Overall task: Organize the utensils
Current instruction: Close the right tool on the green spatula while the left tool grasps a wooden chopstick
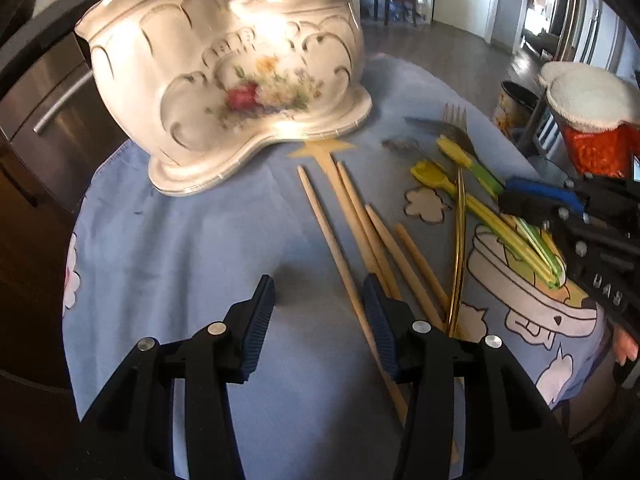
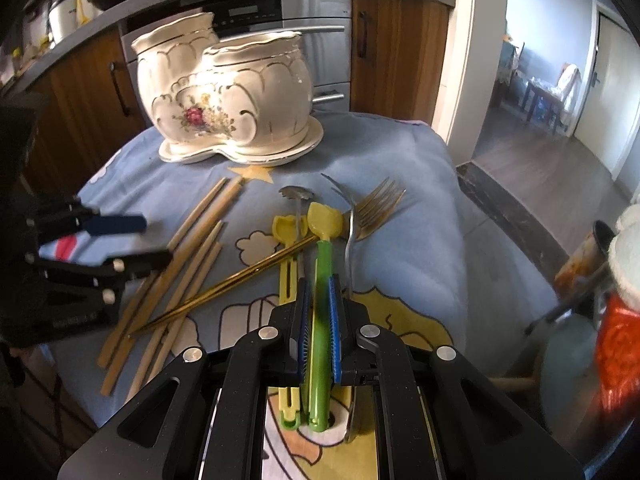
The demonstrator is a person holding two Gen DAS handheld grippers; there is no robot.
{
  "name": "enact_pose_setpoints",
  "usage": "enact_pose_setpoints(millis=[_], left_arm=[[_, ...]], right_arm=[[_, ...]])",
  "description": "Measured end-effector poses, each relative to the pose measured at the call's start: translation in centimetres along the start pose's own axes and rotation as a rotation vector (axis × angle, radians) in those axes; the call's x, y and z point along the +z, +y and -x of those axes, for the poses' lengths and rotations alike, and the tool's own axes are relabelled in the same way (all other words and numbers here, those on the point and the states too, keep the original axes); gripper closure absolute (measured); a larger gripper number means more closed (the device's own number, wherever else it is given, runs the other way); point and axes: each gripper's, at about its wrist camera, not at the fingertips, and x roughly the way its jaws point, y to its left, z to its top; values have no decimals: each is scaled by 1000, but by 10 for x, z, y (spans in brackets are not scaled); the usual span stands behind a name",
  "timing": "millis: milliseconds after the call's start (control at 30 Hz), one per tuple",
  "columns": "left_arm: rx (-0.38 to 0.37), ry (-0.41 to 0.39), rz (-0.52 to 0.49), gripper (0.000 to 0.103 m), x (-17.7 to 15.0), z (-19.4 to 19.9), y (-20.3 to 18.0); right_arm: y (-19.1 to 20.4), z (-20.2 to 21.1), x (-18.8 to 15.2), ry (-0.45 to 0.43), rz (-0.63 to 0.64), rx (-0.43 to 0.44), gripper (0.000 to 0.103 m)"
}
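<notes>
Right claw (image 2: 318,300) grasping the green-handled spoon (image 2: 320,320); left claw (image 1: 320,312) released.
The spoon lies on the blue-clothed table (image 1: 180,240) among chopsticks (image 1: 352,240) and a gold fork (image 2: 372,210); beyond stands the empty white floral holder (image 2: 228,100).

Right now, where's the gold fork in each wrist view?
Left wrist: gold fork right of centre, tines far, handle running toward the right finger of the left gripper.
Right wrist: centre, handle low left, tines upper right.
Shared landmark: white ceramic holder behind the utensils.
</notes>
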Motion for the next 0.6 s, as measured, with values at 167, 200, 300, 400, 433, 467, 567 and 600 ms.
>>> enact_pose_setpoints(millis=[167, 200, 300, 400, 433, 467, 567, 600], left_arm=[[-22, 26, -66, 66, -9, 8, -1], [-26, 28, -76, 68, -10, 9, -1], [-24, 46, -95, 81, -12, 11, 6], [-36, 56, -87, 84, -15, 12, 15], [-40, 56, -83, 85, -15, 14, 18], [-41, 52, -82, 85, -14, 14, 18], [-62, 35, -56, 85, -12, 10, 20], [-71, 30, -47, 85, -11, 8, 21]], right_arm=[[-4, 0, 0, 27, 20, -1, 93], [-6, -1, 0, 36, 16, 2, 93], [-6, -2, 1, 47, 25, 4, 93], [-3, -6, 4, 54, 40, -7, 91], [-2, -8, 5, 59, 43, -13, 91], [-1, -12, 6, 68, 46, -20, 91], [2, -15, 6, 65, 46, -23, 91], [2, -14, 6, 63, 44, -21, 91]])
